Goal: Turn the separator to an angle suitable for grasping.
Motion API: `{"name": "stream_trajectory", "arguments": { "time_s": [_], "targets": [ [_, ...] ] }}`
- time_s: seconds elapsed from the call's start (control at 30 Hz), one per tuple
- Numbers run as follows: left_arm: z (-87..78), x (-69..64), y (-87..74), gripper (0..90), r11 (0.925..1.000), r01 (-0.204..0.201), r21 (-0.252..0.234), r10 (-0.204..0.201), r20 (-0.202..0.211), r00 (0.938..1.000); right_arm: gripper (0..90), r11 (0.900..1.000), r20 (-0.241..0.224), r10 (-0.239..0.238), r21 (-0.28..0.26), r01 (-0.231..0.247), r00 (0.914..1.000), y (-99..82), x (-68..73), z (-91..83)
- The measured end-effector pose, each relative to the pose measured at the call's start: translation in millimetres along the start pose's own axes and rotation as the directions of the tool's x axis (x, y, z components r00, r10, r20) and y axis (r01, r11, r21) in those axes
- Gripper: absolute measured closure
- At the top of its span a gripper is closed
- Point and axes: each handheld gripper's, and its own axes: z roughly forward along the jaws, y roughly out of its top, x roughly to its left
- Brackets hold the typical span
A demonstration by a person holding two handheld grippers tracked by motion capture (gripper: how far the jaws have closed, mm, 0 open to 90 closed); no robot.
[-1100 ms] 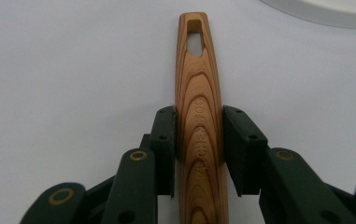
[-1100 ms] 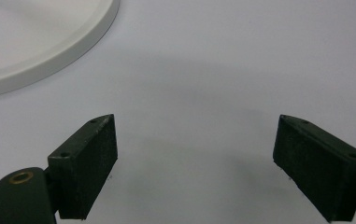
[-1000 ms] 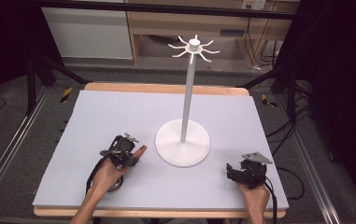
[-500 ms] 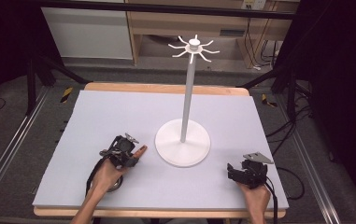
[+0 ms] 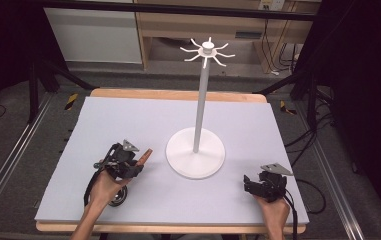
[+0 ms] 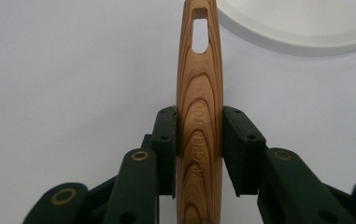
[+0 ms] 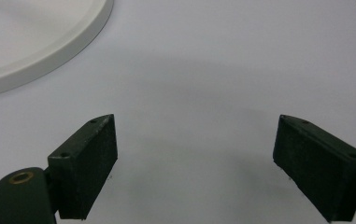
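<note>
My left gripper [image 6: 199, 135] is shut on a wooden utensil handle [image 6: 200, 93] with a slot hole near its tip. In the high view that gripper [image 5: 137, 161] sits at the table's front left, and the handle's tip [image 5: 146, 155] points toward the white stand's round base [image 5: 195, 159]. The stand's thin pole rises to a ring of hooks [image 5: 207, 51]. My right gripper [image 5: 250, 184] rests at the front right, right of the base. Its jaws stand wide apart in the right gripper view [image 7: 194, 163], with bare table between them.
The pale grey table top [image 5: 128, 120] has wooden edges at front and back. A dark round object [image 5: 117, 198] lies under the left hand's wrist. Cables trail from both grippers. Shelving and floor cables lie beyond the far edge.
The left gripper has lifted slightly with the wooden handle held in it. The right gripper has stayed where it was.
</note>
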Motion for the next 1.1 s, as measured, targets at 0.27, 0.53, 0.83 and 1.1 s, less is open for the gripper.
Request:
{"name": "stream_trajectory", "arguments": {
  "time_s": [0.27,0.53,0.83,1.1],
  "targets": [
    [-18.7,4.4,-1.6,67.0,0.9975,0.022,-0.068,-0.022,0.007,0.9997,14.2,1.0000,0.000,0.004,-0.001,-0.004,1.0000,0.2,-0.1,-0.8],
    [-33.7,7.0,-3.0,67.1,0.9880,0.038,-0.150,-0.036,0.014,0.9992,14.2,1.0000,0.002,0.006,-0.007,-0.006,1.0000,0.5,-0.2,-1.4],
    [-46.6,7.7,-5.3,67.1,0.9667,0.058,-0.249,-0.059,0.003,0.9982,14.2,0.9999,-0.001,0.007,-0.010,-0.007,1.0000,0.6,-0.8,-1.7],
    [-57.6,8.3,-8.2,67.1,0.9332,0.068,-0.353,-0.071,0.004,0.9975,14.2,0.9999,0.001,0.005,-0.013,-0.005,1.0000,1.1,-1.2,-1.9]
  ]
}}
